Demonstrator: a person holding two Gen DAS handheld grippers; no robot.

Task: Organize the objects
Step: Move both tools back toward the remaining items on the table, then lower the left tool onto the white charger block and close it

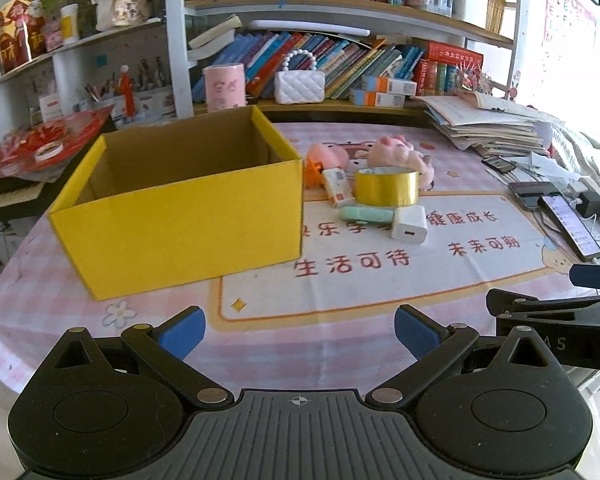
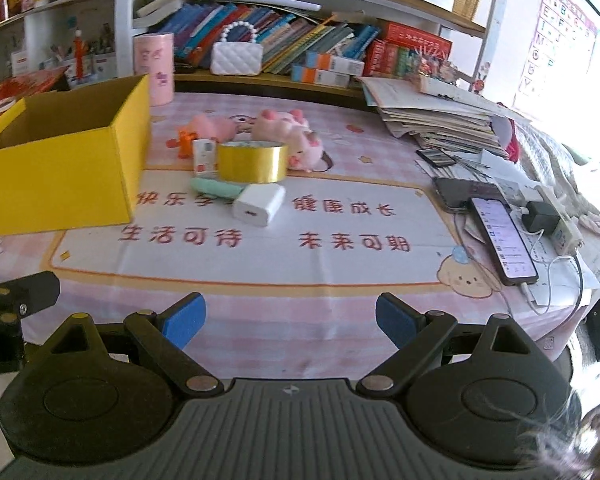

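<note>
Where phones point(image 2: 500, 236) lie, paper stack point(image 2: 432, 118) behind.

From your left gripper point(image 1: 300, 330), the open box point(image 1: 180, 204) sits on the table point(image 1: 340, 344) at 11 o'clock. A cluster lies at 1 o'clock, just right of the box: the charger point(image 1: 409, 225) nearest you, the tape roll point(image 1: 386, 187) behind it, two plush toys point(image 1: 396, 154) behind the roll. At 2 o'clock lie phones point(image 1: 570, 226), with a paper stack point(image 1: 488, 128) behind them. Shelves point(image 1: 340, 12) stand behind the table at 12 o'clock.
</note>
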